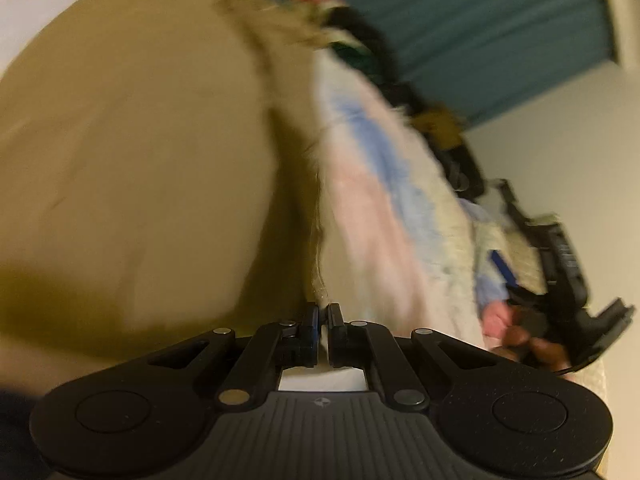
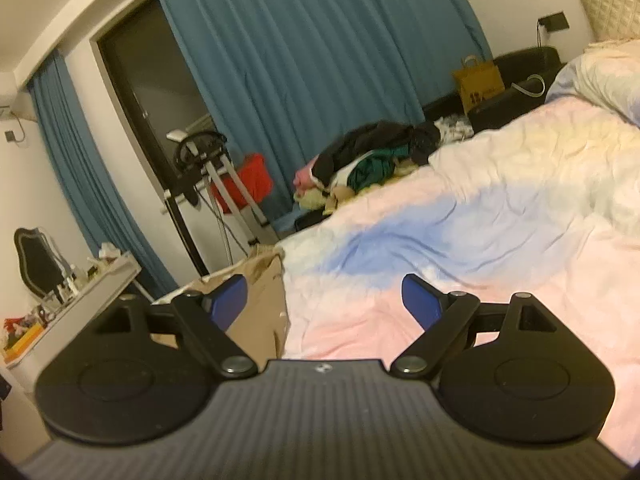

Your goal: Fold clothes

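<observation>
From the left wrist view, my left gripper [image 1: 323, 316] has its fingers drawn together on the edge of a tan garment [image 1: 132, 152], which fills everything to the tool's left and ahead of it. The picture is smeared, so I cannot say whether the cloth lies flat or hangs. To the tool's right runs the pastel quilt [image 1: 372, 200], and past its far right edge I see my right gripper [image 1: 560, 276] from outside, with a hand [image 1: 520, 336] on it.

From the right wrist view, my right gripper [image 2: 324, 300] stands with its blue pads wide apart and nothing between them. Just beyond its left finger a flap of the tan garment [image 2: 264, 292] hangs off the bed edge. Farther ahead and a little left, a heap of mixed clothes [image 2: 372, 156] sits unfolded on the bed, so I judge much folding remains; I see no finished stack anywhere. How far the tan piece is folded I cannot tell.

The work surface is the bed, soft and rumpled. Far left of the tool stands a cluttered dresser [image 2: 72, 300], then a dark doorway, blue curtains [image 2: 312, 52] straight ahead, and a paper bag [image 2: 478, 80] to the right.
</observation>
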Motion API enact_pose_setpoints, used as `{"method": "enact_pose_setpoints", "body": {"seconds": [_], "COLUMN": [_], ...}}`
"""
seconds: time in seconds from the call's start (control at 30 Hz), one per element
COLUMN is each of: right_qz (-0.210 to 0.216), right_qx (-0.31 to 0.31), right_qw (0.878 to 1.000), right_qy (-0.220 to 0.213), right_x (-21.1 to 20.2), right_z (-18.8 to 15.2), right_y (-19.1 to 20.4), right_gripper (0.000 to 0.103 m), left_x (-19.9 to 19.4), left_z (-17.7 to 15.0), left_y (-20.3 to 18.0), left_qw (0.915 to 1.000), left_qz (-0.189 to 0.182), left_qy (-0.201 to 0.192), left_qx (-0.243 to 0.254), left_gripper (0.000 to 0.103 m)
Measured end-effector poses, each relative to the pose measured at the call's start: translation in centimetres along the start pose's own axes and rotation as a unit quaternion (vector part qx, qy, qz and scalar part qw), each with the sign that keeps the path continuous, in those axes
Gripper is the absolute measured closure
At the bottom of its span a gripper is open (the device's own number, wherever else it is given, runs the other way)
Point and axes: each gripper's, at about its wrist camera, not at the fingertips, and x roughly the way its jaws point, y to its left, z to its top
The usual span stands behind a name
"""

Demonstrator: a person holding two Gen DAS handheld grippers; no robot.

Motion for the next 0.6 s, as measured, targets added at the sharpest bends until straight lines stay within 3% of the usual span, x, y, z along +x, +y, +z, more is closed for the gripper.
{"method": "enact_pose_setpoints", "body": {"seconds": [0.17,0.23,0.27,0.33,0.37,0.47,0.6], "right_qz": [0.002,0.003,0.003,0.005,0.007,0.013,0.023], "right_qx": [-0.015,-0.021,-0.025,-0.037,-0.044,-0.061,-0.082], "right_qw": [1.000,0.999,0.999,0.998,0.998,0.996,0.993], "right_qy": [0.020,0.028,0.032,0.044,0.049,0.066,0.085], "right_x": [0.0,0.1,0.1,0.4,0.6,1.1,1.5], "right_z": [-0.4,-0.6,-0.7,-1.2,-1.4,-2.1,-3.0], "right_y": [1.1,1.6,1.8,2.6,2.9,4.0,5.4], "right_gripper": [0.017,0.017,0.017,0.017,0.017,0.017,0.017], "left_x": [0.1,0.2,0.2,0.2,0.3,1.2,3.9], "left_z": [0.3,0.6,0.8,1.3,1.5,2.3,2.5], "left_y": [3.1,3.8,4.0,4.3,4.4,4.5,3.7], "left_qw": [0.9987,0.9986,0.9987,0.9990,0.9991,0.9992,0.9994], "left_qz": [0.045,0.040,0.034,0.023,0.017,0.003,0.001], "left_qy": [0.019,0.020,0.017,0.006,0.000,-0.005,0.023], "left_qx": [-0.014,-0.028,-0.033,-0.037,-0.038,-0.041,-0.026], "left_gripper": [0.097,0.087,0.074,0.038,0.034,0.031,0.038]}}
